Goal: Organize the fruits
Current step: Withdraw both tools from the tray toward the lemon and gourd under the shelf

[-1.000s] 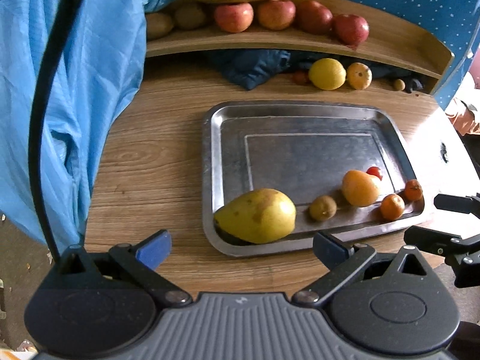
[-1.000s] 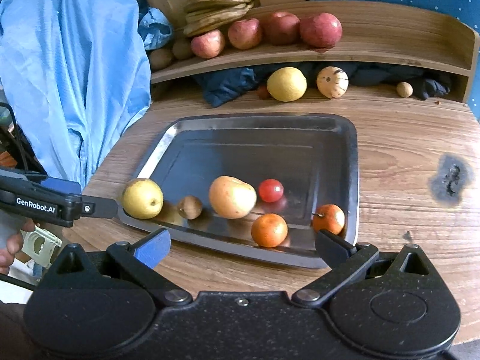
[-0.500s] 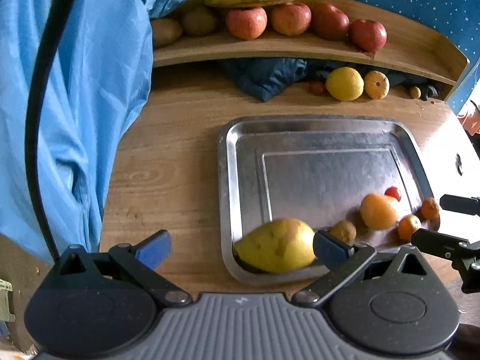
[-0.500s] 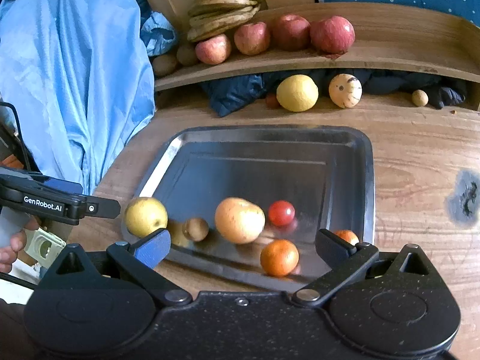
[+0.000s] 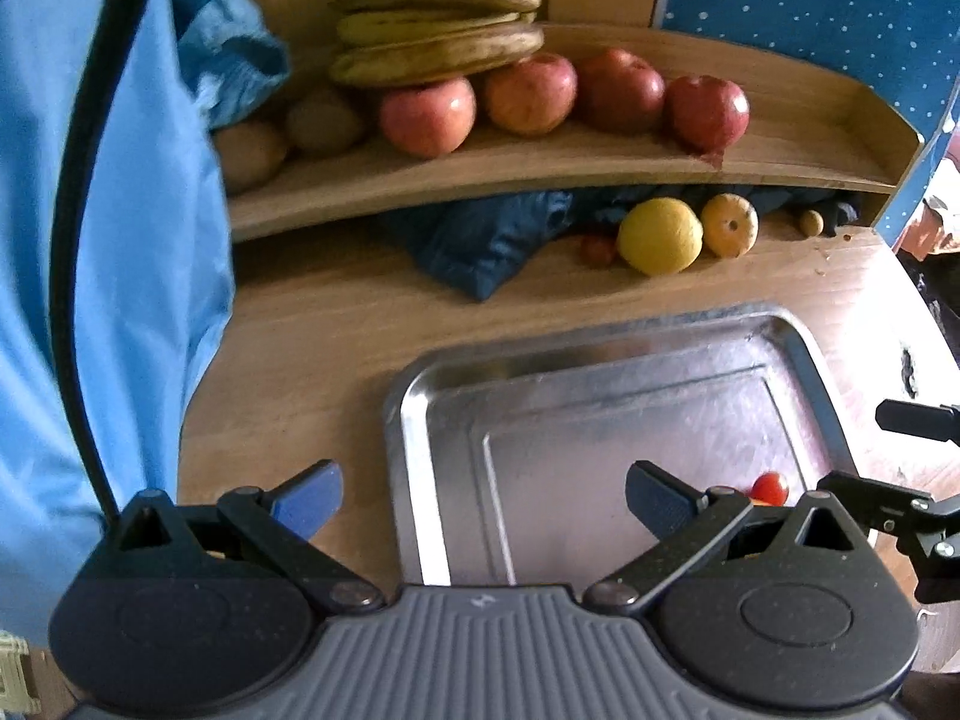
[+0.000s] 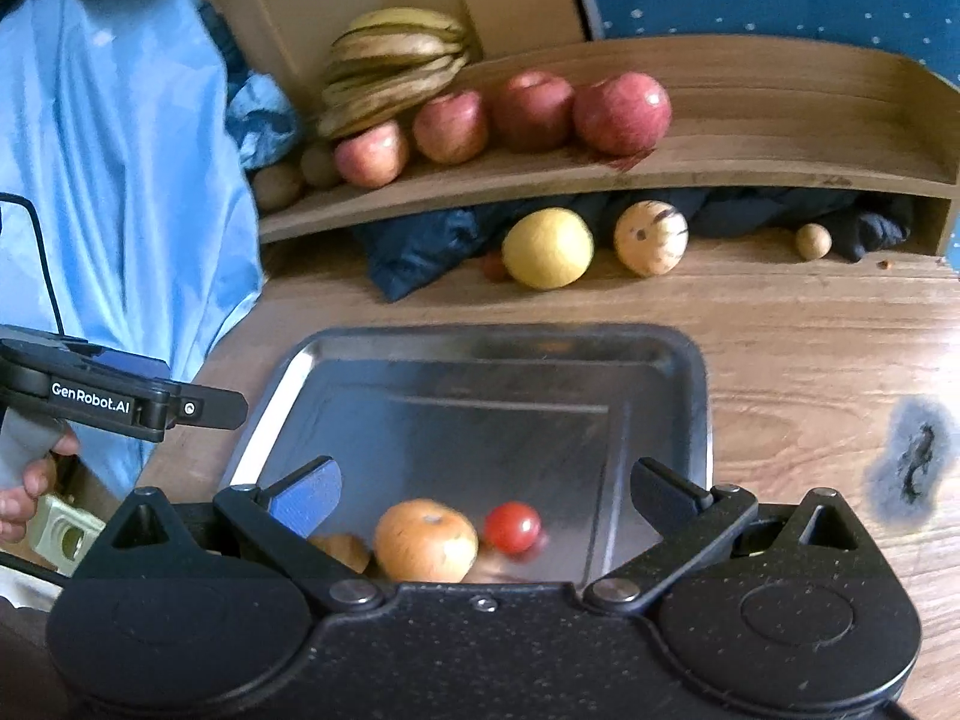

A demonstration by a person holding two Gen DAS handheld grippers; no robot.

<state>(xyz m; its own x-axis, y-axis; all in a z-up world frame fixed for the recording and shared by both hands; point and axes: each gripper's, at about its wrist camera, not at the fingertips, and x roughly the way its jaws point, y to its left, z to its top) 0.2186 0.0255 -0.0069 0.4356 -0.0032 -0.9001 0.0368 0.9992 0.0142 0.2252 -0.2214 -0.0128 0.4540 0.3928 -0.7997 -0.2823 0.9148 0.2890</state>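
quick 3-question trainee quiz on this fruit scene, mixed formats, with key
1. True or false: the right tongs are shut on the tomato.
2. How many apples sit on the shelf?
3. The lemon lies: A) in the tray B) on the table under the shelf C) on the bananas.

Key: 1 false; 2 four; 3 B.

The far half of the tray (image 6: 690, 372) lies bare; an orange fruit (image 6: 426, 540) and small tomato (image 6: 512, 527) crowd its near edge, a lemon (image 6: 547, 248) beyond it.
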